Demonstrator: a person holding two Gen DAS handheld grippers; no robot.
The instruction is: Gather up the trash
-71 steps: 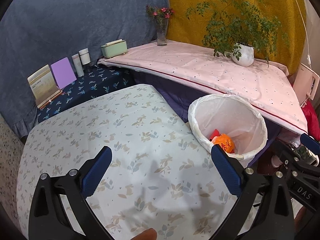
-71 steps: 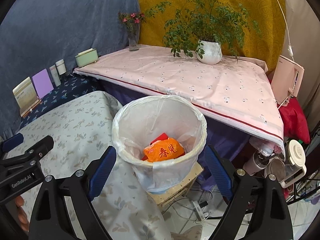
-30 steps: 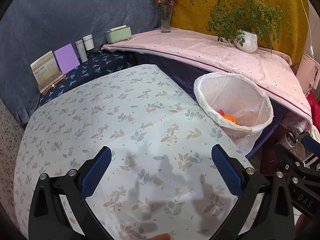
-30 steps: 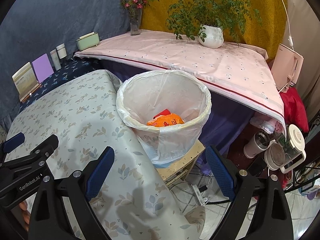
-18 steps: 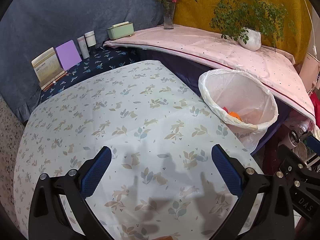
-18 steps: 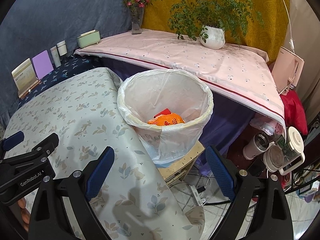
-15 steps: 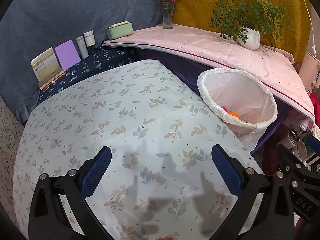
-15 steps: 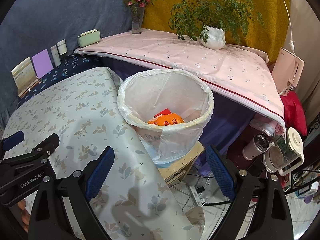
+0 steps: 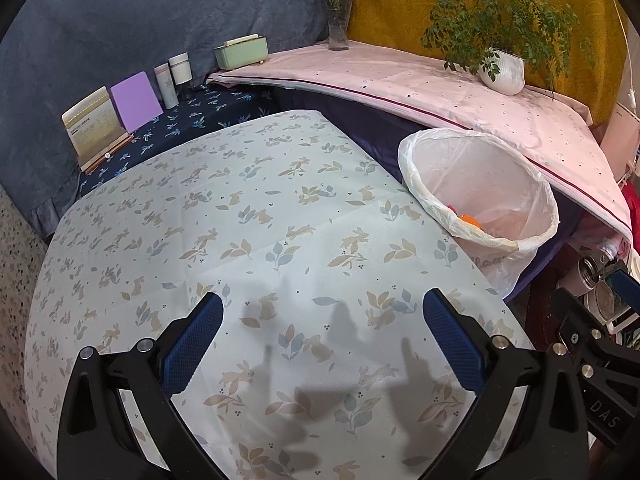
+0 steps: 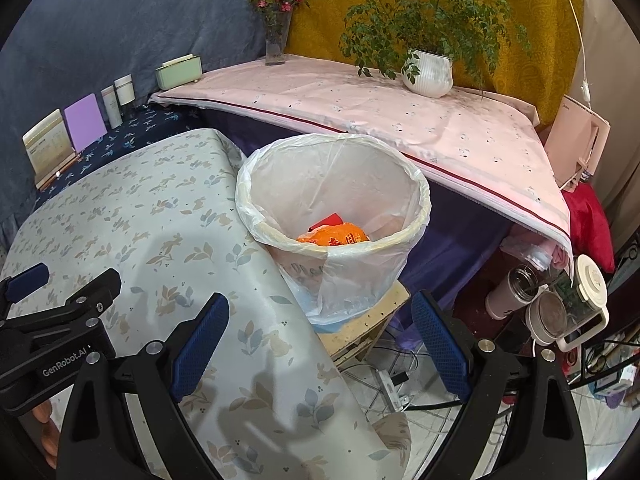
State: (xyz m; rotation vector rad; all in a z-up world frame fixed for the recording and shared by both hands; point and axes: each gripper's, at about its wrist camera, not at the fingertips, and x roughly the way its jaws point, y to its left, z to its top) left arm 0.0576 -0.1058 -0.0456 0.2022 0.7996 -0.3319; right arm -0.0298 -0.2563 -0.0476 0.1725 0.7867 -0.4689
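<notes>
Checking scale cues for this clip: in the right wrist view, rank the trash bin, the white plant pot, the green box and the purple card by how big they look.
1. trash bin, by far the largest, also nearest
2. white plant pot
3. green box and purple card: they look alike, and both stand far back, so no ranking

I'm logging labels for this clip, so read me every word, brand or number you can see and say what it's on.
"GenRobot.AI": black body of the left gripper, seen in the right wrist view.
"DAS": black body of the right gripper, cut off at the frame edge.
Orange crumpled packet in the white-lined trash bin: red characters, partly hidden, unreadable.
Cream printed card on a stand: print too small.
</notes>
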